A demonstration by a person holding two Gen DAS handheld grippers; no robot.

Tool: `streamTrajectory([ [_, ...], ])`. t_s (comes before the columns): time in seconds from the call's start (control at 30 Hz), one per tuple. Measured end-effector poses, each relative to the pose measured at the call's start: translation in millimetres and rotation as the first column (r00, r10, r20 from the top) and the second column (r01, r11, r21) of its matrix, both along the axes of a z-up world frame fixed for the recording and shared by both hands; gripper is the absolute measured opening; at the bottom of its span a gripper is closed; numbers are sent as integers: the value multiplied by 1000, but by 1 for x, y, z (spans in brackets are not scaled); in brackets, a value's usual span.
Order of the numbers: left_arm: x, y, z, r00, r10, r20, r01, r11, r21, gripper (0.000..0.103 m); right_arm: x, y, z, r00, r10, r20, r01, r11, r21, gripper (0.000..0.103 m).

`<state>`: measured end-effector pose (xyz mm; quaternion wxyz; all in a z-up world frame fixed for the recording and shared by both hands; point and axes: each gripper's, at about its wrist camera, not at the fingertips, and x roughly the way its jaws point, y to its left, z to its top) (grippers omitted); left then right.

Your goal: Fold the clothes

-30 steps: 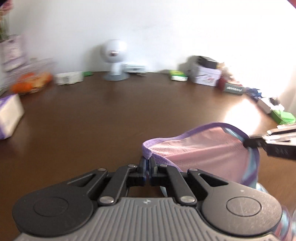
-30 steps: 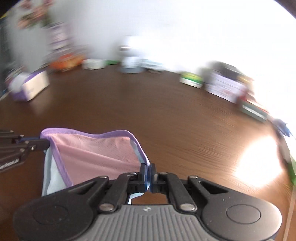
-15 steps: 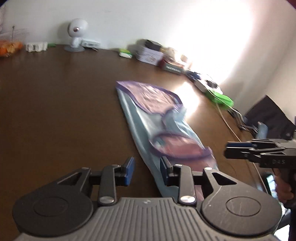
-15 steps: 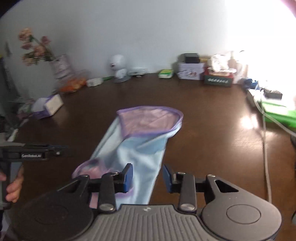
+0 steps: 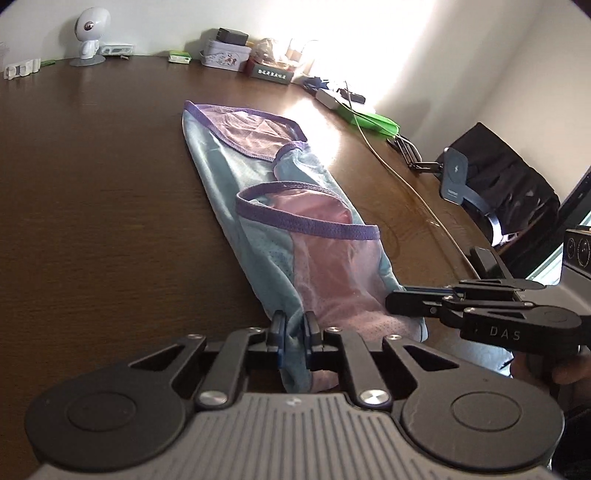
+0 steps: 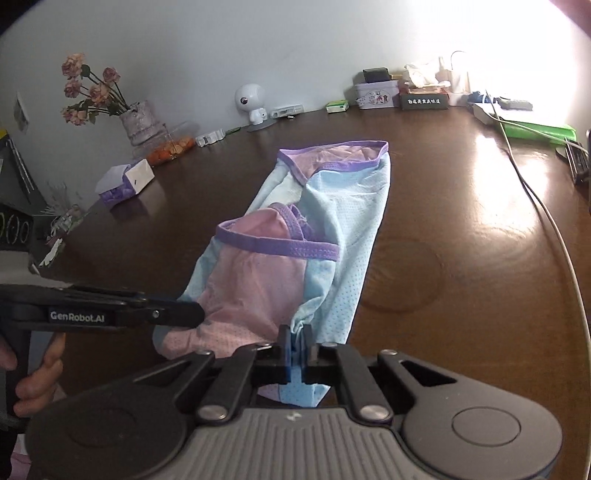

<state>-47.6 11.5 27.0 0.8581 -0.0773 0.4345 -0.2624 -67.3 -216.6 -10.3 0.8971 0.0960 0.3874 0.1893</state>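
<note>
A light blue and pink mesh garment (image 5: 266, 192) with purple trim lies as a long, narrow strip on the dark wooden table (image 5: 92, 184), running away from me. My left gripper (image 5: 293, 332) is at the strip's near left corner, jaws closing, with blue cloth pinched between the pads. At the near right corner, my right gripper (image 6: 295, 339) is also closing, and a fold of the blue cloth of the garment (image 6: 343, 221) is squeezed between its pads. Each gripper shows side-on in the other's view: right gripper (image 5: 395, 301), left gripper (image 6: 195, 314).
Along the far edge stand a white robot-shaped camera (image 5: 88, 33), tins and boxes (image 5: 225, 57), a vase of dried roses (image 6: 140, 122), a fruit bowl (image 6: 170, 147) and a tissue box (image 6: 125, 181). A green tray (image 5: 373, 120) and a cable (image 5: 406, 184) lie right.
A second ago both grippers held the garment's purple edge up. They let go, the garment came to lie flat, both drew back to its near end, and their jaws narrowed on the cloth.
</note>
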Motion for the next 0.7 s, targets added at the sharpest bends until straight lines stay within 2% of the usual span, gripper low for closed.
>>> streamTrajectory([
  [0.03,1,2,4,1000,19,5,-19,1000,-7,24,-3,-3,3,1000,0,17,0,1000,6,11],
  [0.07,5,3,7,999,36,15,-36,999,-18,38,-6,-7,7,999,1,39,-1,1000,11,13],
  [0.1,12,4,9,998,49,26,-49,998,-27,44,-5,-10,10,998,4,64,-6,1000,24,23],
  [0.17,27,-2,10,997,70,33,-69,997,-25,46,8,-13,12,996,12,93,-17,998,57,36],
  [0.2,34,-5,10,996,80,32,-79,997,-21,46,17,-13,10,996,14,93,-20,998,59,34],
  [0.23,41,-9,7,996,88,17,-88,996,-10,42,26,-12,8,996,15,92,-21,998,58,35],
  [0.33,47,-22,2,997,78,20,-79,997,25,9,49,-9,-2,998,19,58,-23,998,67,31],
  [0.4,41,-24,2,996,81,49,-82,996,24,6,52,-10,-7,999,25,48,-30,995,92,5],
  [0.47,34,-24,8,993,91,69,-91,996,-1,6,48,-9,-6,997,26,68,-31,996,84,4],
  [0.57,26,-26,22,991,85,101,-80,995,-60,6,33,-2,10,987,48,150,-52,999,18,3],
  [0.63,32,-32,17,993,77,90,-75,997,-28,6,28,0,18,982,59,181,-56,998,-22,3],
  [0.7,40,-34,3,994,91,53,-91,996,-1,6,34,2,13,986,47,161,-37,997,-63,3],
])
